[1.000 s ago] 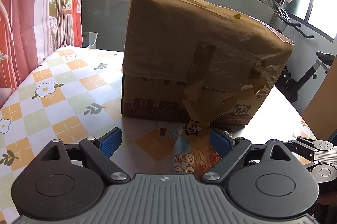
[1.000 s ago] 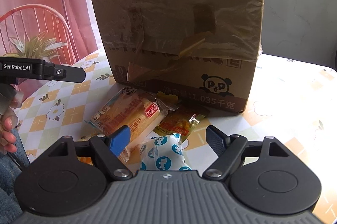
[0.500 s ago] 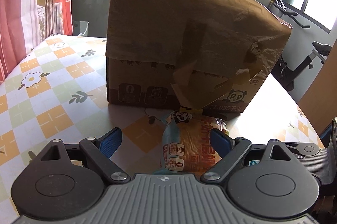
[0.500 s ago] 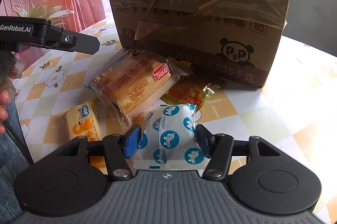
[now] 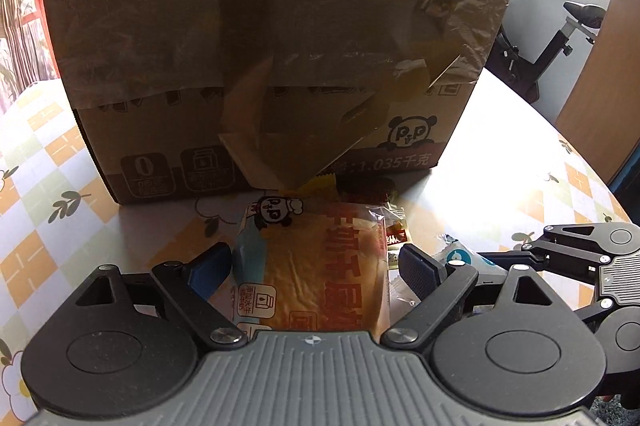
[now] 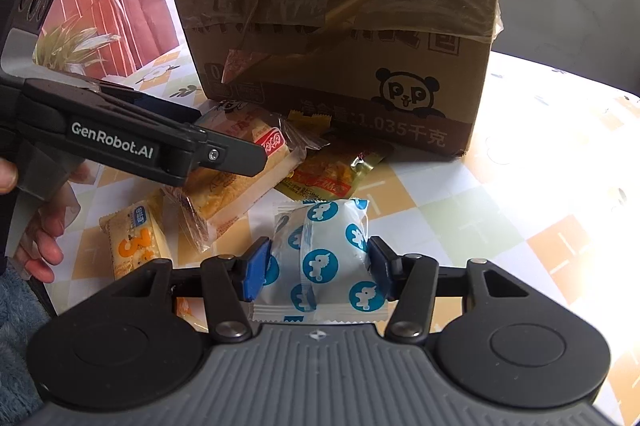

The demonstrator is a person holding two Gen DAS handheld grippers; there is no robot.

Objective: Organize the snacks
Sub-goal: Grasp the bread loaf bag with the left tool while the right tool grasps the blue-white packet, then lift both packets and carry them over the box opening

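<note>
1. Cardboard box [image 5: 256,37]: large, brown, taped, with a panda logo and printed weight on its lower front. Stands upright on the table [image 5: 500,153], which has a checked cloth with flower and leaf prints. The snacks lie on the cloth just in front of its base.

2. Bread packet [image 5: 320,274]: clear wrapper with a panda mark and orange lettering. Lies flat in front of the box, one end near the box's foot. In the right wrist view the same packet [image 6: 236,177] is partly hidden behind the other gripper.

3. Left hand-held gripper [image 5: 316,266]: jaws apart, one on each side of the bread packet, blue pads not visibly pressing the wrapper.

4. Blue-and-white pouch [image 6: 324,258]: white wrapper with blue round animal marks, crimped at both ends. Lies on the table in front of the box, nearer the camera than the other snacks.

5. Right hand-held gripper [image 6: 318,266]: jaws drawn in against both sides of the blue-and-white pouch, pads touching the wrapper.

6. Yellow packet [image 6: 328,173]: gold and orange foil wrapper, lying between the pouch and the box, partly under the bread packet's end.

7. Small cracker packet [image 6: 136,242]: yellow-orange, with a large figure 3, lying beside the bread packet toward the table's near left edge.

8. Exercise bike [image 5: 560,37]: beyond the table's far right edge.
</note>
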